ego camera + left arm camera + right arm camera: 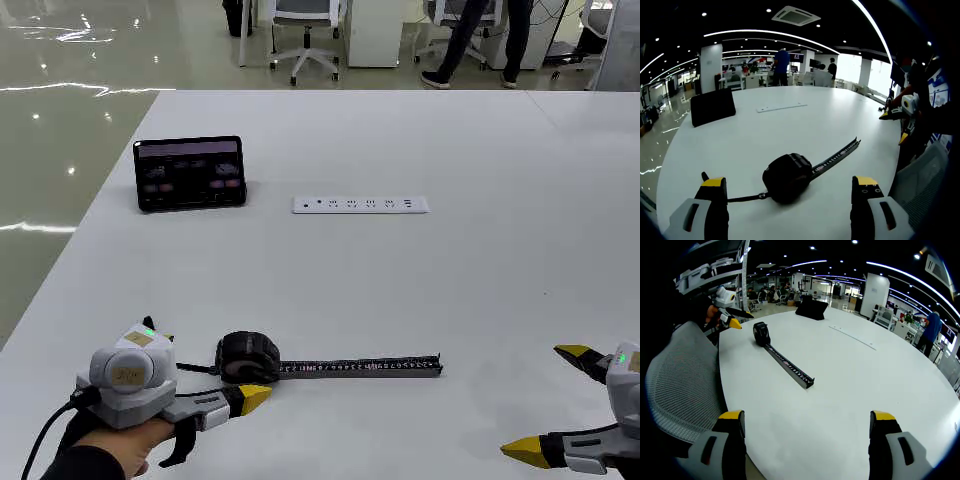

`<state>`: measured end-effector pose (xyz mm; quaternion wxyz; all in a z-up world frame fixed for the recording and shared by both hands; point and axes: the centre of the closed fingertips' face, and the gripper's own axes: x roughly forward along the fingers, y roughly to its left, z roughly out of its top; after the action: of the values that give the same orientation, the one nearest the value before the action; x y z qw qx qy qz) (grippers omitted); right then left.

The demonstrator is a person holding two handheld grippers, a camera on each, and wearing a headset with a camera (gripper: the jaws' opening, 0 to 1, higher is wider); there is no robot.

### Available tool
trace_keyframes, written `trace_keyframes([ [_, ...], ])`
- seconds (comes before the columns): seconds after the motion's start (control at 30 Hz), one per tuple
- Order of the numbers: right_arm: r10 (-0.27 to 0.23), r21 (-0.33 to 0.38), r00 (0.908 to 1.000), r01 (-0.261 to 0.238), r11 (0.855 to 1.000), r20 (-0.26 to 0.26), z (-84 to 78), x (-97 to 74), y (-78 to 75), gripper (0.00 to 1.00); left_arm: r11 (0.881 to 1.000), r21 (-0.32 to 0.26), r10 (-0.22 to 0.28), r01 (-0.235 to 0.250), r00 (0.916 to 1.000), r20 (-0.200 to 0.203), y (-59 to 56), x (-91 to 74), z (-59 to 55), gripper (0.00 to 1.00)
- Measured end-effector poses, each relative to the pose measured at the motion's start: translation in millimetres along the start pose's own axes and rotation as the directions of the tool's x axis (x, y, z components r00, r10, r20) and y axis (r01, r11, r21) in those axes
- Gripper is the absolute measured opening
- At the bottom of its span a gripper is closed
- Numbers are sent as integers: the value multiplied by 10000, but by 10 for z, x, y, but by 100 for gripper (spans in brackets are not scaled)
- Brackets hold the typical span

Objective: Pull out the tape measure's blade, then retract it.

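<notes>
The tape measure [247, 357] is being shown lying on the white table [420, 280], its blade [360, 367] drawn out; the left gripper [790, 181] is being held wide, the case between its tips; the right gripper [807, 415] is being held wide, well apart.

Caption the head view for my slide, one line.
A tape measure lies on the white table, blade extended; open left gripper beside it, open right gripper beyond the blade's tip.
</notes>
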<state>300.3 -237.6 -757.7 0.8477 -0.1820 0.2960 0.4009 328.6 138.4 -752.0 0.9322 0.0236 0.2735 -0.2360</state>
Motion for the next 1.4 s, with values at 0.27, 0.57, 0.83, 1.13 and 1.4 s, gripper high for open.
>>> trace_keyframes([
  [0.27, 73, -119, 9999, -74, 9999, -81, 1, 21, 52, 99, 9996, -145, 222, -223, 9997, -103, -17, 33, -99, 100],
  [0.57, 103, -361, 9996, -111, 9993, -245, 45, 79, 54, 100, 9963, -669, 553, -545, 9984, 101, -2, 87, -72, 100],
  [0.83, 365, -933, 9983, -405, 9948, -447, 173, 188, 22, 99, 9919, -728, 1041, -1045, 9945, -83, -126, 216, -141, 100],
  [1.13, 722, -1560, 9945, -834, 9842, -765, 302, 344, -44, 98, 9859, -1023, 1332, -1321, 9911, 46, -169, 311, -133, 100],
  [1.4, 1129, -2446, 9862, -1398, 9595, -1208, 378, 478, -113, 95, 9776, -1360, 1656, -1605, 9858, 272, -105, 332, -110, 100],
])
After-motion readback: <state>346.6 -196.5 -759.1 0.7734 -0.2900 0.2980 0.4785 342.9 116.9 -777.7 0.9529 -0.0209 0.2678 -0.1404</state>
